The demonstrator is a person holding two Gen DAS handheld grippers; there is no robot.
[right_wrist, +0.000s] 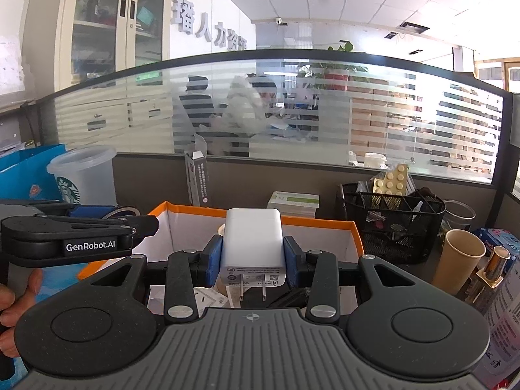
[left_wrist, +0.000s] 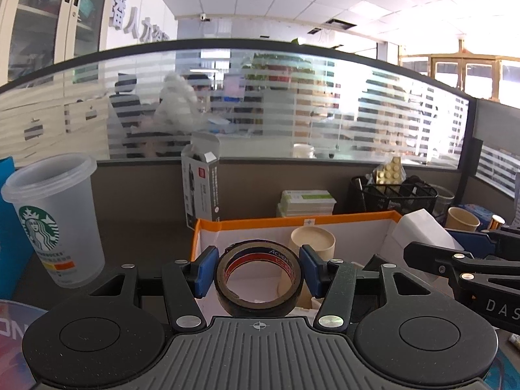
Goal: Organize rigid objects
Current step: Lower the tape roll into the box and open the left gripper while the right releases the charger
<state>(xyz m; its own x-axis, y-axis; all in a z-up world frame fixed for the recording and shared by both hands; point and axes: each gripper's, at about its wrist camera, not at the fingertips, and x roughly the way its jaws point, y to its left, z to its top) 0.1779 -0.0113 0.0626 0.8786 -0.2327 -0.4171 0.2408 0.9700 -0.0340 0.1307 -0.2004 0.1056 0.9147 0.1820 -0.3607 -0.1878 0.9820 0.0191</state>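
Observation:
My left gripper (left_wrist: 259, 273) is shut on a roll of dark tape (left_wrist: 259, 279), held upright above the near edge of an orange-rimmed white box (left_wrist: 292, 219). A beige paper cup (left_wrist: 312, 243) stands inside the box behind the tape. My right gripper (right_wrist: 251, 258) is shut on a white power adapter (right_wrist: 252, 243) with its two prongs pointing toward the camera, above the same box (right_wrist: 318, 222). The right gripper and adapter also show at the right of the left wrist view (left_wrist: 419, 230). The left gripper shows at the left of the right wrist view (right_wrist: 74, 230).
A frosted Starbucks cup (left_wrist: 55, 221) stands at left. A tall dark carton (left_wrist: 201, 188), a stack of small boxes (left_wrist: 307, 203) and a black mesh organizer (left_wrist: 393, 195) line the partition. A paper cup (right_wrist: 461, 256) and a gold bottle (right_wrist: 490, 269) stand at right.

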